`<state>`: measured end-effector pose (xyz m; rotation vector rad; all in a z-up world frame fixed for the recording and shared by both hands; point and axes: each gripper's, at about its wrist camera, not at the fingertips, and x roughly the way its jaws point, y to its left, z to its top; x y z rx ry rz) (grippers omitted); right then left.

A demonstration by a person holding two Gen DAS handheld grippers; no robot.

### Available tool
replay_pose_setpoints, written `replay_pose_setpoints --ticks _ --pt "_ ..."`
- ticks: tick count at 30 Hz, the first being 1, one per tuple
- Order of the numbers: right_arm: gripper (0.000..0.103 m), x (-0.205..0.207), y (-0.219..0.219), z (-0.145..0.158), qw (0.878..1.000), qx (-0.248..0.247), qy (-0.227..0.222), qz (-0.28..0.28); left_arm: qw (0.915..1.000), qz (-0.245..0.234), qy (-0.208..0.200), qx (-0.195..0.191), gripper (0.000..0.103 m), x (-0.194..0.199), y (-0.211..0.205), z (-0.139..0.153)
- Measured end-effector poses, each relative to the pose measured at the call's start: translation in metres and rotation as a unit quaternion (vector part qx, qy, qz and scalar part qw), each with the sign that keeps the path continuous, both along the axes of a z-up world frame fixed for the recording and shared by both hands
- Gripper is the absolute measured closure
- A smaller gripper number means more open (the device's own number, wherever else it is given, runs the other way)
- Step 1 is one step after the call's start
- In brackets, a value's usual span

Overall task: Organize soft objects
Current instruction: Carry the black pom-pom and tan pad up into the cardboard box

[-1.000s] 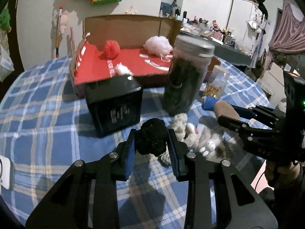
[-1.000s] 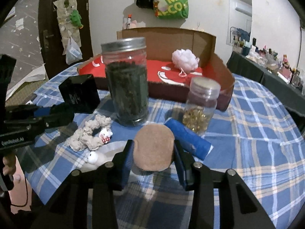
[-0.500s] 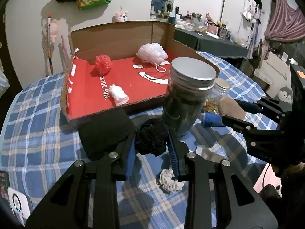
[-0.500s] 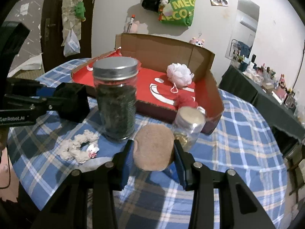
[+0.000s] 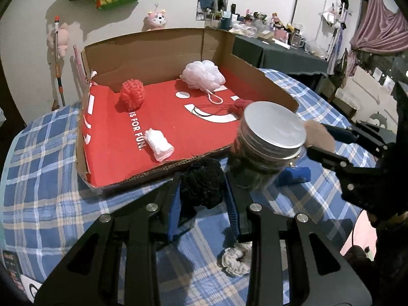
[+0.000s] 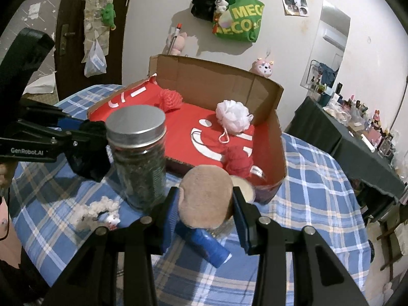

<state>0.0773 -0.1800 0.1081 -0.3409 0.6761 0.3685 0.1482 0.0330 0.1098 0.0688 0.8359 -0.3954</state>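
Two hand-held grippers hang above a blue plaid tablecloth point(image 5: 46, 168), each clamped on a soft item. The left gripper point(image 5: 202, 191) pinches a fuzzy black yarn ball point(image 5: 202, 183) between its blue-padded fingers, just short of the near edge of a shallow cardboard box point(image 5: 163, 51). The right gripper point(image 6: 205, 204) squeezes a round tan sponge pad point(image 6: 205, 196) with a felt-like face, near the box's front corner.

The box has plain brown corrugated walls and a glossy red floor printed in white with a smile shape and the words "IS FOR FUN." Inside lie a red mesh puff point(image 5: 132, 94), a frilly white bath pouf point(image 5: 202, 75) with a cord loop, a small rolled white cloth point(image 5: 159, 145) and a red yarn bundle point(image 6: 238, 160).

Beside the box stands a tall glass jar point(image 6: 140, 163) of dark flakes with a brushed metal screw lid. A blue roll point(image 6: 206, 242) and a cream knitted scrunchie point(image 6: 98, 209) lie on the tablecloth. The left gripper's arm reads "GenRobot.AI"; a green bag point(image 6: 238, 19) on the wall shows "MEGA" and "ECO" in part.
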Motion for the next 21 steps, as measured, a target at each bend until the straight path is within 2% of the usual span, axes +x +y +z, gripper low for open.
replay_pose_setpoints --ticks 9,21 --pt "0.060 0.018 -0.008 0.008 1.000 -0.003 0.006 0.000 0.9997 -0.008 0.022 0.001 0.073 0.021 0.005 -0.002" --pt "0.060 0.059 -0.017 0.008 0.997 0.050 0.056 0.011 0.9982 -0.022 0.052 -0.018 0.073 0.052 0.009 -0.004"
